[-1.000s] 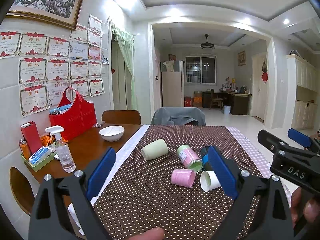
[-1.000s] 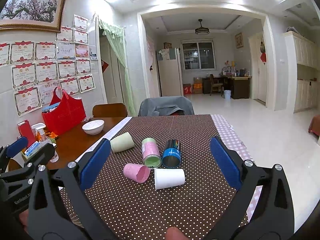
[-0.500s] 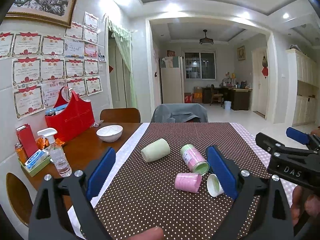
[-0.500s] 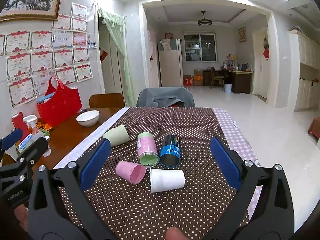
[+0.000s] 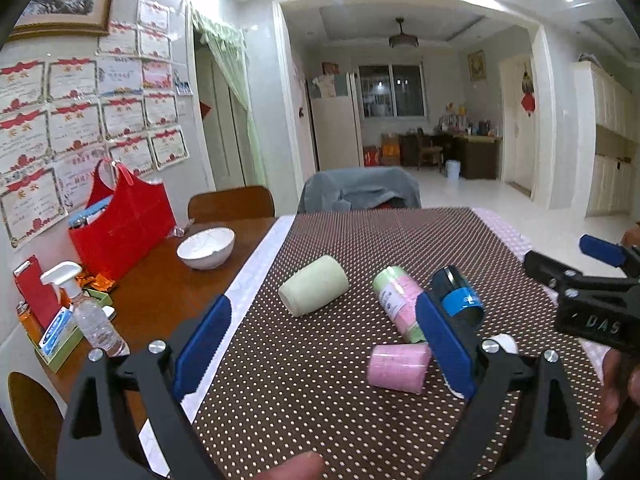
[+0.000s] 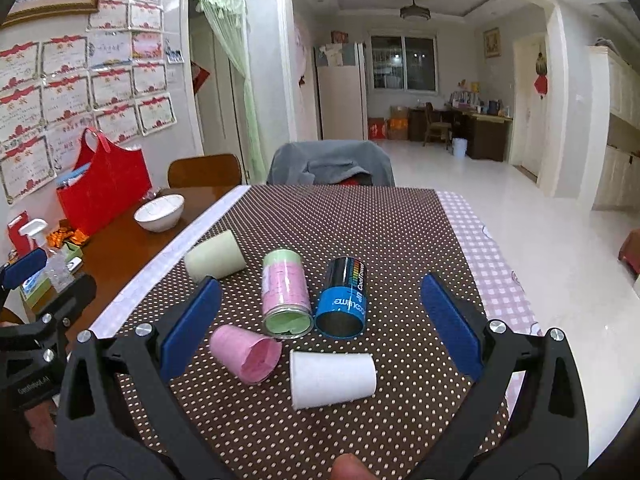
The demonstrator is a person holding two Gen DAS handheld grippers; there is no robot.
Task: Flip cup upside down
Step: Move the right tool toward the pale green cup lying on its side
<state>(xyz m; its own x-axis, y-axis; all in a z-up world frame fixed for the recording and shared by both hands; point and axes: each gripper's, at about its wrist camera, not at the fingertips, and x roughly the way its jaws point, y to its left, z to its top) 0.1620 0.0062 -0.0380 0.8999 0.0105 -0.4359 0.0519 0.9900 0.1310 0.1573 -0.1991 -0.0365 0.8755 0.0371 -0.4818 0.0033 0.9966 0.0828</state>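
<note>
Several cups lie on their sides on the brown dotted tablecloth [image 6: 360, 220]: a pale green cup [image 6: 215, 259], a pink-and-green can-shaped cup [image 6: 285, 292], a black-and-blue cup [image 6: 342, 297], a pink cup [image 6: 245, 353] and a white cup [image 6: 332, 378]. In the left wrist view I see the pale green cup [image 5: 314, 290], the pink cup [image 5: 398, 367] and the black-and-blue cup [image 5: 457, 298]. My right gripper [image 6: 318, 326] is open and empty above the pink and white cups. My left gripper [image 5: 322, 352] is open and empty, left of the pink cup.
A white bowl [image 5: 205, 247], a red bag [image 5: 120, 224] and a spray bottle [image 5: 94, 316] stand on the bare wooden table at the left. Chairs [image 5: 360, 194] stand at the far end. The table's right edge carries a checked cloth [image 6: 488, 256].
Both grippers have moved forward and lower toward the cups, which now look larger. The cups have not moved. Both grippers stay open.
</note>
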